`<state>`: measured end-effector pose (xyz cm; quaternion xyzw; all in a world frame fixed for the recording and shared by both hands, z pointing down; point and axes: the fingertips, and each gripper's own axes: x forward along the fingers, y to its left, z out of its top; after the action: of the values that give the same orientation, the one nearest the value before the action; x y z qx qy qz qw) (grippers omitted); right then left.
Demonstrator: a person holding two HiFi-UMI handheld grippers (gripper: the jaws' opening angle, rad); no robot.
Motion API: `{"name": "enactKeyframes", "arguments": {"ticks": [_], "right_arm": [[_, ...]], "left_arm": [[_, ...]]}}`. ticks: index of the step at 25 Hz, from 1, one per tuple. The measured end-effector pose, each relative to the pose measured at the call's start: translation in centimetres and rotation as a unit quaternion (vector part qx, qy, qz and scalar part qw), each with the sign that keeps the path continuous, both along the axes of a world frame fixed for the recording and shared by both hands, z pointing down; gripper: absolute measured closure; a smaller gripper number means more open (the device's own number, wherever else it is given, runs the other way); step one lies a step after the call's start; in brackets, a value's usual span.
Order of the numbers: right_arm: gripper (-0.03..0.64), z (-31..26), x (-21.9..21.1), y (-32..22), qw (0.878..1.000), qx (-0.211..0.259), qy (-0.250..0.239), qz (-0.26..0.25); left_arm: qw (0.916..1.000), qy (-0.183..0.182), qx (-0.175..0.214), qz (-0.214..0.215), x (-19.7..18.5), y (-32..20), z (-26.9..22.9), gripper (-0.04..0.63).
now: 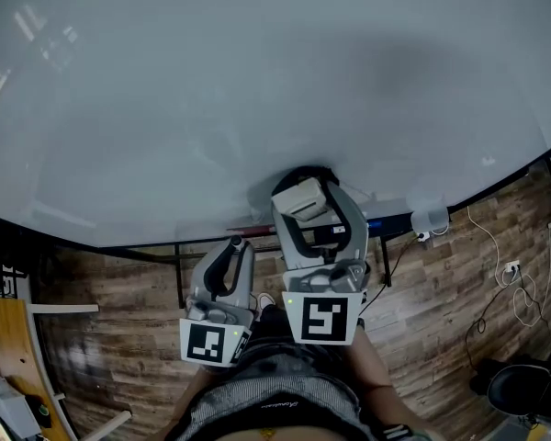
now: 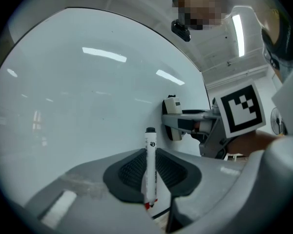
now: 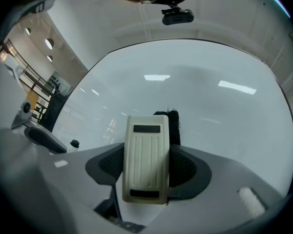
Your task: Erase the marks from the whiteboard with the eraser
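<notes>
Currently, the right gripper (image 1: pixel 305 211) is clenched on the eraser (image 3: pixel 146 161), a cream ribbed block held upright between both pads. Its dark felt side is turned toward the whiteboard (image 1: pixel 257 90). In the head view the eraser sits at the board's 6 o'clock edge, just above the lower frame. The felt appears to meet the surface, though contact cannot be confirmed.

The left gripper (image 1: pixel 231 257) is at 7 o'clock from the right one, lower and clear of the board. Its jaws are closed on a marker (image 2: pixel 150 167), which stands upright between the pads. The marker has a white barrel, with its black end up and a red band at the bottom.

In the left gripper view, the right gripper and eraser show at 2 o'clock from the marker, at the board face. Each gripper carries a cube (image 1: pixel 323 318) with square markers at its rear. A wood-plank floor (image 1: pixel 441 283) lies beneath the board, at 4 o'clock in the head view.
</notes>
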<state>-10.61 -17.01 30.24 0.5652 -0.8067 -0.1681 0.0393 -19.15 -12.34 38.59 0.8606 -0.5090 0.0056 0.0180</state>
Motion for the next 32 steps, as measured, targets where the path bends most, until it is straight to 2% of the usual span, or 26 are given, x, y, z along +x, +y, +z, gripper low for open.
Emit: {"name": "enactKeyframes", "arguments": {"ticks": [12, 17, 22, 32], "right_arm": [[0.357, -0.9, 8.1, -0.3, 1.000, 0.021, 0.002, 0.007], [0.357, -0.6, 11.9, -0.6, 1.000, 0.015, 0.009, 0.023], [0.357, 0.9, 17.7, -1.1, 0.999, 0.002, 0.011, 0.050], [0.357, 1.6, 18.3, -1.3, 0.997, -0.010, 0.029, 0.066]], "left_arm": [[1.0000, 0.003, 0.001, 0.004, 8.2, -0.7, -0.9, 0.525], [1.0000, 0.003, -0.001, 0.004, 10.7, -0.8, -1.0, 0.525], [1.0000, 0.005, 0.007, 0.003, 14.6, -1.0, -0.9, 0.525], [0.9999, 0.005, 0.012, -0.010, 13.5, -0.8, -1.4, 0.525]]}}
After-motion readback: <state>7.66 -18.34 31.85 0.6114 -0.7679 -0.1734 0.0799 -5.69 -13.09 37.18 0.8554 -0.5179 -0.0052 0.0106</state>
